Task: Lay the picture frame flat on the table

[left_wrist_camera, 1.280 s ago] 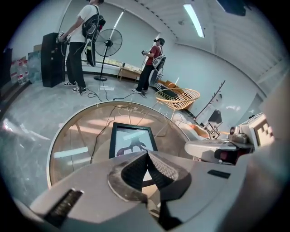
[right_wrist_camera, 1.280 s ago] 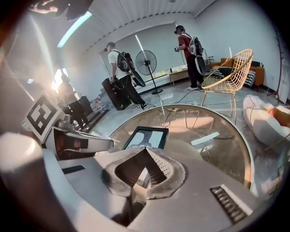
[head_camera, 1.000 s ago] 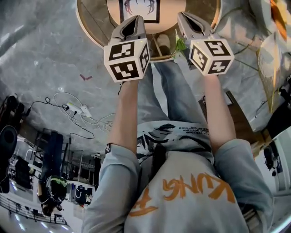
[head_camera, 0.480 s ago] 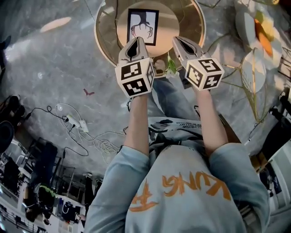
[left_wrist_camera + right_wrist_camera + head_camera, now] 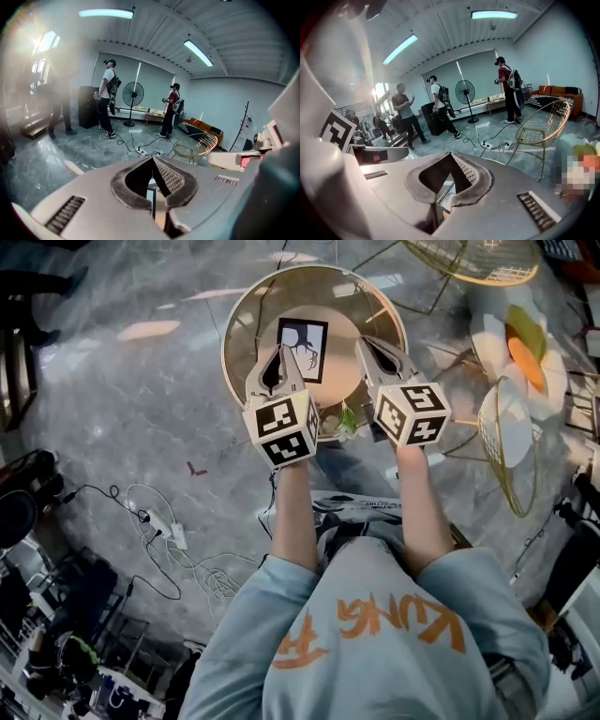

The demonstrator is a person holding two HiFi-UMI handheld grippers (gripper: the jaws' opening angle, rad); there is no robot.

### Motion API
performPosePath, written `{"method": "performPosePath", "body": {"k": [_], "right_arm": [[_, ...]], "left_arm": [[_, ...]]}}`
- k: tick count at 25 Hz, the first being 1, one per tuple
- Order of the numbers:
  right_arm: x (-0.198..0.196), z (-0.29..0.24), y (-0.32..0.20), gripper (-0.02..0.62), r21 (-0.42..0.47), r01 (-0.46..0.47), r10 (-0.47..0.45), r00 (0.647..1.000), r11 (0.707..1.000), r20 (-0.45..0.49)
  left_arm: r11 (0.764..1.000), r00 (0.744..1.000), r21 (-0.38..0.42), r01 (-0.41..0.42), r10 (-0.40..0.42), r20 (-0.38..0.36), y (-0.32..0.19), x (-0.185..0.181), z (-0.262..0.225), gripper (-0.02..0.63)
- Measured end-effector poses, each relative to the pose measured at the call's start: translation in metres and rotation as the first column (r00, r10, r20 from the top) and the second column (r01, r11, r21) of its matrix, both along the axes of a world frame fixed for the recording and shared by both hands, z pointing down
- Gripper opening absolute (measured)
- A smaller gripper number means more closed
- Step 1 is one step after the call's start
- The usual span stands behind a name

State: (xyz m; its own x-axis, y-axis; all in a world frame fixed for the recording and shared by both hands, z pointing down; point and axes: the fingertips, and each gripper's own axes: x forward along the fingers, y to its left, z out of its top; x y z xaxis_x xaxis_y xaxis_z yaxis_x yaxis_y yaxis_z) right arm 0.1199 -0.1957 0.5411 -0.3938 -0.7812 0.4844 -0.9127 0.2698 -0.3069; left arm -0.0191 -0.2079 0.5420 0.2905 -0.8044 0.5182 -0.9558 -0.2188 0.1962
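Picture frame (image 5: pixel 303 350) lies, seemingly flat, on table (image 5: pixel 337 327) — left gripper (image 5: pixel 282 352) and right gripper (image 5: pixel 364 343) clenched, empty.

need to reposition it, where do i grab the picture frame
Probably the near short edge of the picture frame, coming low from the person's side: it lies flat on the round table, so only its thin black border can be pinched.

Left forearm (image 5: pixel 292 512) and right forearm (image 5: pixel 419 507) reach out side by side toward 12 o'clock, left gripper (image 5: pixel 285 354) at roughly 11 and right gripper (image 5: pixel 364 343) at roughly 1, both tipped slightly down, jaws pinched together on nothing.
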Motion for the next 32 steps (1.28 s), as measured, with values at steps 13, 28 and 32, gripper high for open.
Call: {"method": "performPosePath", "body": {"k": [13, 28, 32], "right_arm": [[-0.013, -0.161, -0.021, -0.002, 0.279, 0.050, -0.054, 0.998, 0.959, 0.008], [-0.038, -0.260, -0.033, -0.003, 0.454, 0.094, -0.104, 0.995, 0.886, -0.004], [-0.039, -0.264, -0.031, -0.003, 0.467, 0.096, -0.107, 0.994, 0.879, -0.002]], "left_arm": [[0.945, 1.000, 0.326, -0.010, 0.000, 0.031, -0.004, -0.011, -0.182, 0.020], [0.869, 0.999, 0.494, -0.004, -0.022, 0.047, -0.009, -0.028, -0.275, 0.020], [0.866, 0.998, 0.500, -0.010, -0.023, 0.059, -0.005, -0.030, -0.278, 0.020]]}}
